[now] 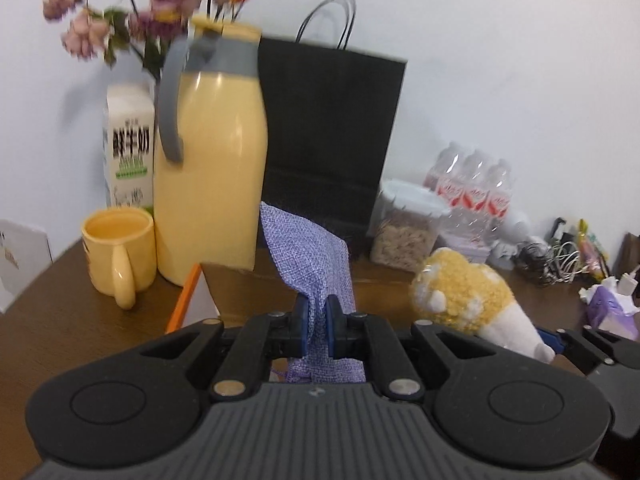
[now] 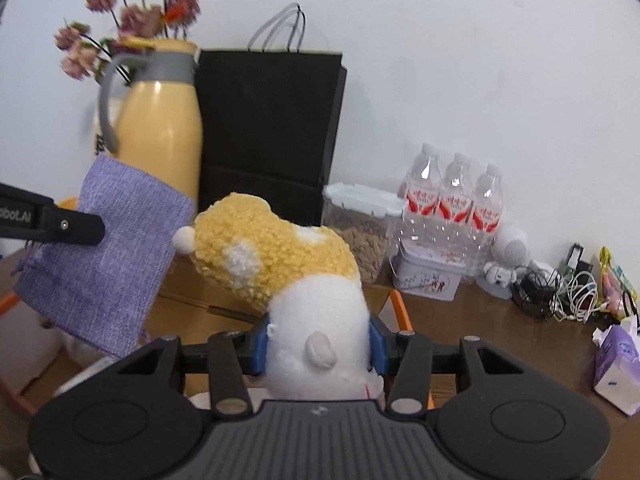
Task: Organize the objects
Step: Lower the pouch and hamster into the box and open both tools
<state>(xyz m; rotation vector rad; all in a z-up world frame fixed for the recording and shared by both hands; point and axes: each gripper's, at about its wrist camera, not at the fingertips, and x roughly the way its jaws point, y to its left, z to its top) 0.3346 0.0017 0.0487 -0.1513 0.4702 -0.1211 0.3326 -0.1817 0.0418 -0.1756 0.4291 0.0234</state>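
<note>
My left gripper (image 1: pixel 319 328) is shut on a purple woven cloth pouch (image 1: pixel 310 252), which stands up between the blue pads above the table. The same purple pouch (image 2: pixel 108 256) hangs at the left of the right wrist view, with the left gripper's black finger (image 2: pixel 76 228) across it. My right gripper (image 2: pixel 320 346) is shut on a yellow-and-white plush toy (image 2: pixel 304 280), pinching its white body while the yellow fuzzy part points away. The plush toy (image 1: pixel 464 296) also shows at the right of the left wrist view.
A yellow jug (image 1: pixel 212 176) with a grey handle, a yellow mug (image 1: pixel 118 252), a milk carton (image 1: pixel 128 148) and flowers (image 1: pixel 160 4) stand at back left. A black paper bag (image 1: pixel 332 136), a food container (image 2: pixel 360 228), water bottles (image 2: pixel 456 196), cables (image 2: pixel 560 292) and a tissue pack (image 2: pixel 616 364) lie rightward. A cardboard box (image 2: pixel 208 292) sits below.
</note>
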